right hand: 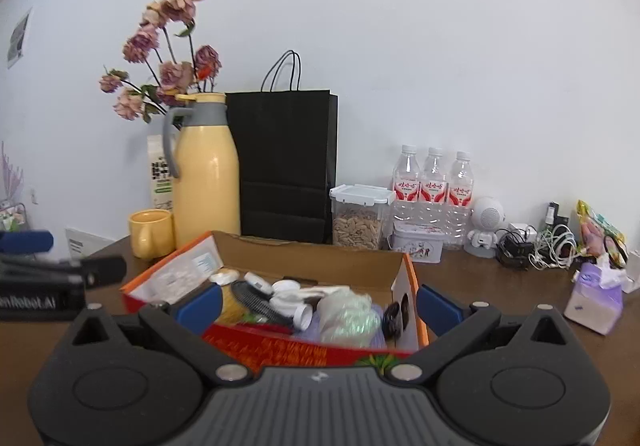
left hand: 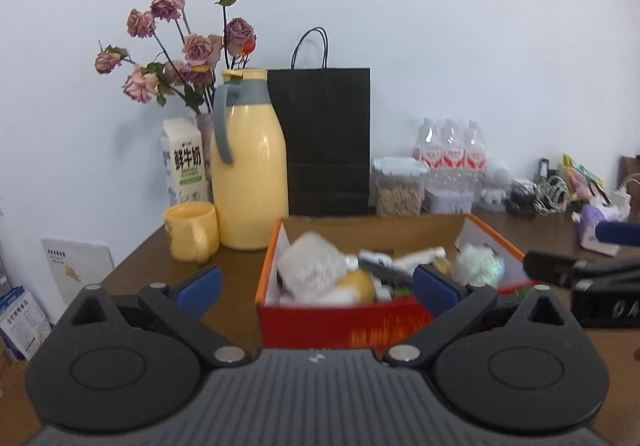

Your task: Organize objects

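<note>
Left wrist view: left gripper (left hand: 318, 282) with its blue pads spread wide and nothing between them, facing the red cardboard box (left hand: 340, 320) on the brown table (left hand: 240, 258); the box is packed with blurred clutter, and a yellow jug (left hand: 250, 166) and yellow mug (left hand: 192, 232) stand just left of it. Right wrist view: right gripper (right hand: 320, 304) likewise spread apart and empty, the same box just ahead, holding a black comb (right hand: 260, 304), a white cap (right hand: 302, 316) and a pale mesh puff (right hand: 348, 318). Black paper bag (right hand: 286, 166) stands behind it against the wall.
</note>
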{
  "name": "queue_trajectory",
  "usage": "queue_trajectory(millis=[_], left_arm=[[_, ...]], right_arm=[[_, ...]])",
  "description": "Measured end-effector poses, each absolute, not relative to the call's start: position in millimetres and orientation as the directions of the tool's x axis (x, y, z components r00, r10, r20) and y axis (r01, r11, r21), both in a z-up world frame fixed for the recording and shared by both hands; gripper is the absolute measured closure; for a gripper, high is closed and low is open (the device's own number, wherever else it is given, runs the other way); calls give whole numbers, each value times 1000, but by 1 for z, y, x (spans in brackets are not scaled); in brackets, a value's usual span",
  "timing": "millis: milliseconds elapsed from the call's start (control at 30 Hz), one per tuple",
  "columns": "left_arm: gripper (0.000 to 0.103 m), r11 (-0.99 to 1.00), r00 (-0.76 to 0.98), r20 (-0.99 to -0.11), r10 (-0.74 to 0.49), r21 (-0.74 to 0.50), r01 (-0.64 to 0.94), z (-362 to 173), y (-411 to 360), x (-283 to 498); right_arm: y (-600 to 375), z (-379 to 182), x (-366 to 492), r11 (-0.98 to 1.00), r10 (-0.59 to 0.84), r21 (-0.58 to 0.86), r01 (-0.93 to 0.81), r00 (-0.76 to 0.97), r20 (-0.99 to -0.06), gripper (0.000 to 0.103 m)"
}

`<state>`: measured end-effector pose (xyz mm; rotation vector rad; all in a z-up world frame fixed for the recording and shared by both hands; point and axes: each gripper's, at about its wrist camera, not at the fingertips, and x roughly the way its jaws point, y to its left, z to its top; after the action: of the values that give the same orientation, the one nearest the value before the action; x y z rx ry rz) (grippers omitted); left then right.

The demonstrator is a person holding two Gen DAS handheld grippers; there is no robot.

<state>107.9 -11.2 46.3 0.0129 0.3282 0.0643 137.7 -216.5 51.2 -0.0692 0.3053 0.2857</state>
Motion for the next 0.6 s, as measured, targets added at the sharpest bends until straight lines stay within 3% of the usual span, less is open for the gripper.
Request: queue_trajectory(millis=[233,600], left_arm=[[0,998,920,-387,62,-1,-68,28,-8,55],[0,997,913,-402,75,-3,-83,23,-7,18]], right_arm=[[-229,48,77,952,291,16,-304,892,-345,0],[-235,26,42,956,279,32,-293,865,-416,0]])
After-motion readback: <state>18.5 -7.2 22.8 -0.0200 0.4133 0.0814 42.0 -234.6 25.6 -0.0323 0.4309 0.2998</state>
